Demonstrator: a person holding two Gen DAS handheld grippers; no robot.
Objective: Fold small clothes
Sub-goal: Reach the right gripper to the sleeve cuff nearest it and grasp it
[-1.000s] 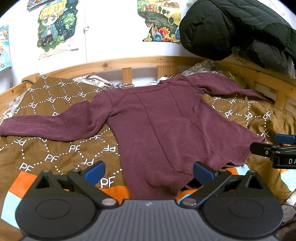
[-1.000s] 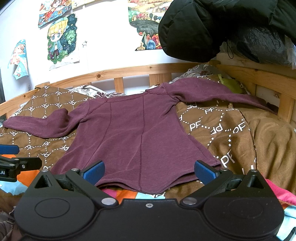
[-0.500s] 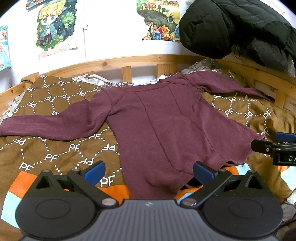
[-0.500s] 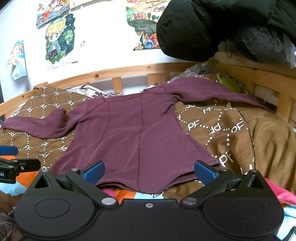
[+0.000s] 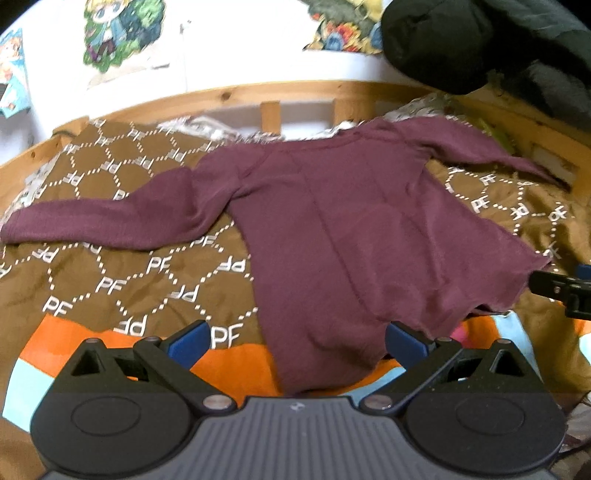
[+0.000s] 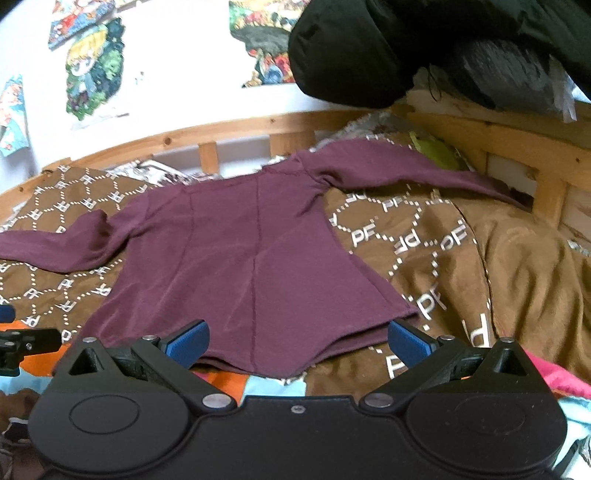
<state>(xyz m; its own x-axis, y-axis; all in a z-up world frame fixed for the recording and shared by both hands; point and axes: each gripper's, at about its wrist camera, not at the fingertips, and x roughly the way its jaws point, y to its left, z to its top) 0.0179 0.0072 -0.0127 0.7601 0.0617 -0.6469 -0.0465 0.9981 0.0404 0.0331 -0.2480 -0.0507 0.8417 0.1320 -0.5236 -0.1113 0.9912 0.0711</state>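
A maroon long-sleeved top (image 5: 343, 236) lies flat and spread out on a brown patterned blanket (image 5: 122, 280), sleeves stretched to both sides; it also shows in the right wrist view (image 6: 240, 266). My left gripper (image 5: 297, 341) is open and empty, just short of the hem's left part. My right gripper (image 6: 297, 341) is open and empty, just short of the hem's right part. Each gripper's tip shows at the edge of the other's view: the right one (image 5: 554, 288) and the left one (image 6: 26, 339).
A wooden bed rail (image 5: 295, 92) runs behind the top and along the right side (image 6: 517, 140). A black jacket (image 6: 388, 48) hangs at the upper right. Posters (image 5: 118, 29) hang on the white wall. The blanket has orange and light blue stripes (image 5: 55, 350) near me.
Both grippers have moved slightly forward toward the hem, so the top looms a bit larger and lower in view. The top itself has not moved and both grippers stay open.
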